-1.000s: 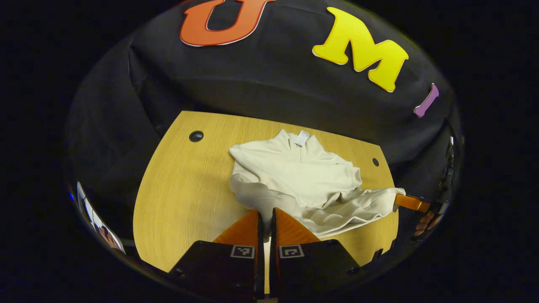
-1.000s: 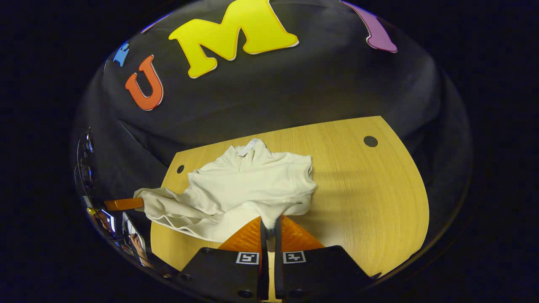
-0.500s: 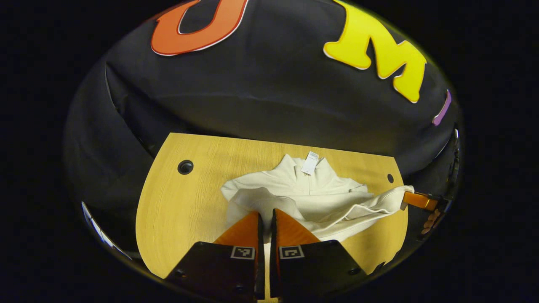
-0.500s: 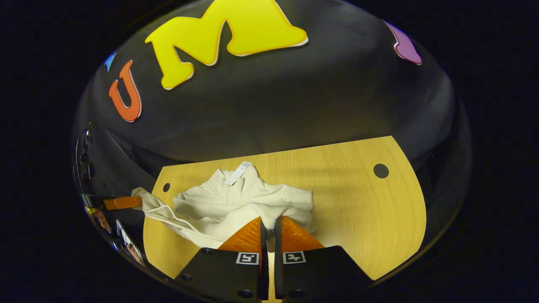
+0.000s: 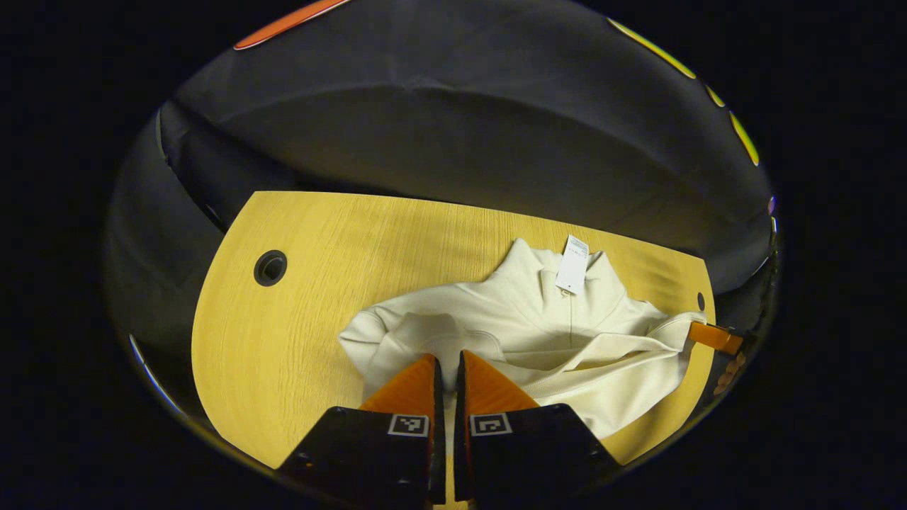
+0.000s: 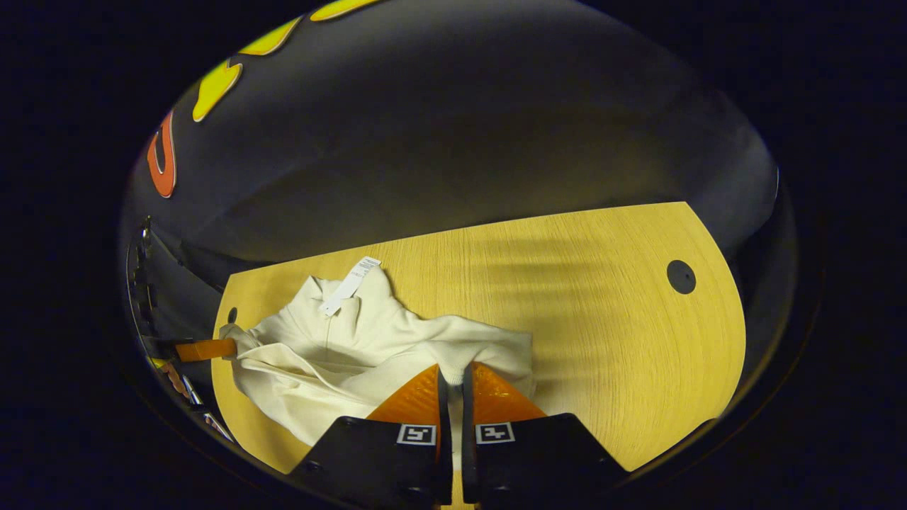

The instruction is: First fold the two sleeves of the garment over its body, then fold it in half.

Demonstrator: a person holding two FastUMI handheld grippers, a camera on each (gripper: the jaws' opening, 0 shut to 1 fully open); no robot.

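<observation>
i see the light wooden table top point(image 5: 297, 297) spreading wide beyond both sets of jaws, with a round dark cable hole point(image 5: 270, 267) off to the left of my left jaws and another point(image 6: 681, 276) off to the right of my right ones. the cream-white zip-neck pullover garment point(image 5: 538, 333) lies on that table just ahead of the jaws, collar at the far end, its body bunched and doubled over at the near end. my left gripper point(image 5: 446, 368) has its jaws drawn to a narrow slit, and a fold of the garment's near edge runs down between them, so both fingers pinch cloth. my right gripper point(image 6: 453, 375) is the same: jaws nearly together with the garment's hem caught in the slit. from the left gripper view i can also see the right gripper far out to the right of my jaws, its finger gripping the garment's corner; the right gripper view mirrors this, with the left gripper at the far left of my jaws. a small white paper tag point(image 5: 572, 255) lies over the collar, ahead and right of the left jaws. compared with a second ago, both grippers have carried the held hem forward toward the collar, the garment sits lower and closer, and less of the cloth body lies uncovered.
</observation>
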